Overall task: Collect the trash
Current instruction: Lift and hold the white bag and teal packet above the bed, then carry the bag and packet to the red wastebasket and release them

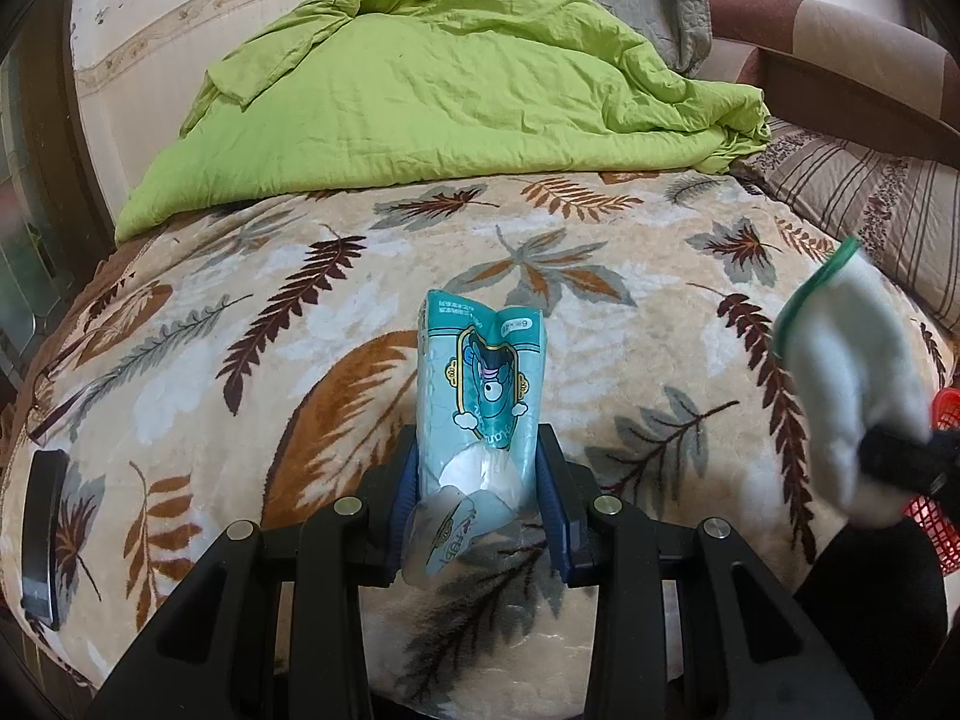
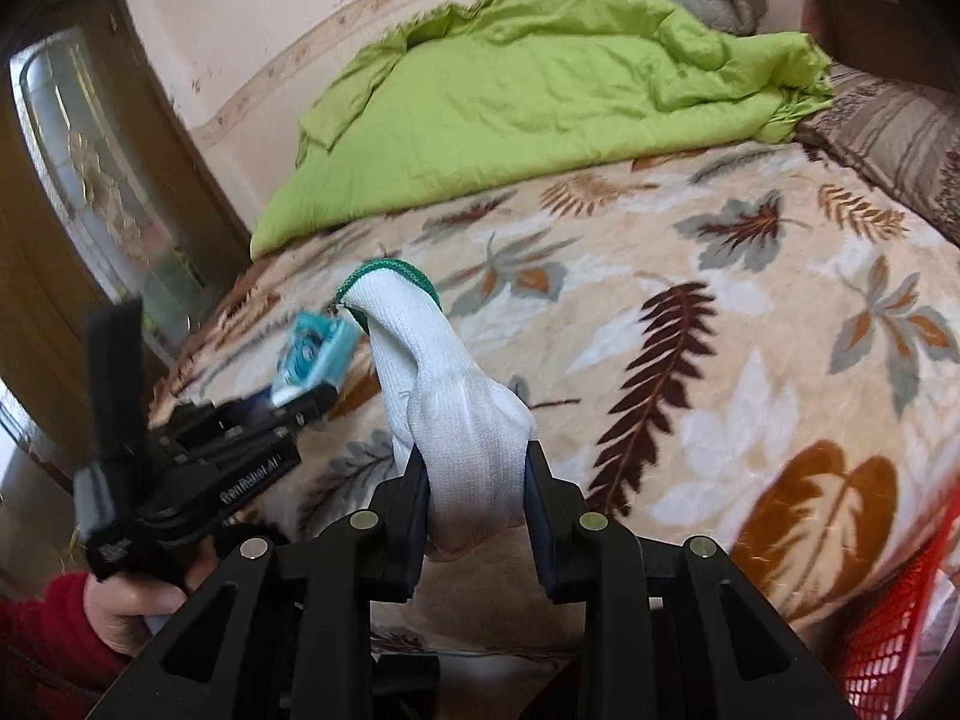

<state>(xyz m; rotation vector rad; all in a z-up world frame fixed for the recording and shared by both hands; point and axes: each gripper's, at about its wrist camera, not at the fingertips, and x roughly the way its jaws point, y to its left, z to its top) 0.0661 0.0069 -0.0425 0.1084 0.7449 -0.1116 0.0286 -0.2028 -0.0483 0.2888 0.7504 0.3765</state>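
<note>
Left gripper (image 1: 477,480) is clamped on a teal wrapper (image 1: 483,384), low centre of its own view, the packet standing up between the blue fingers (image 1: 403,492) with a cartoon figure printed on its face. It is held above the leaf-print blanket (image 1: 240,312) that fills the middle of the frame. Over at the right edge of that view, the right gripper (image 1: 900,465) shows blurred, with a white glove (image 1: 852,372) sticking up out of it, green cuff at the top.

Right wrist view now: the glove (image 2: 456,408) sits low centre, pinched between the right gripper's (image 2: 477,510) jaws, fingers of the glove down in the grip and the cuff pointing up and away. At the left of this frame the left gripper (image 2: 300,399) comes in tilted, wrapper (image 2: 312,354) in its tip, a hand (image 2: 129,600) in a red sleeve on its handle at lower left.

A green quilt (image 1: 432,96) is bunched across the top of both views. A red mesh basket (image 2: 888,630) shows at the lower right corner, just beside the bed. A dark flat object (image 1: 42,528) lies on the blanket at lower left of the left view; what it is I cannot tell.
</note>
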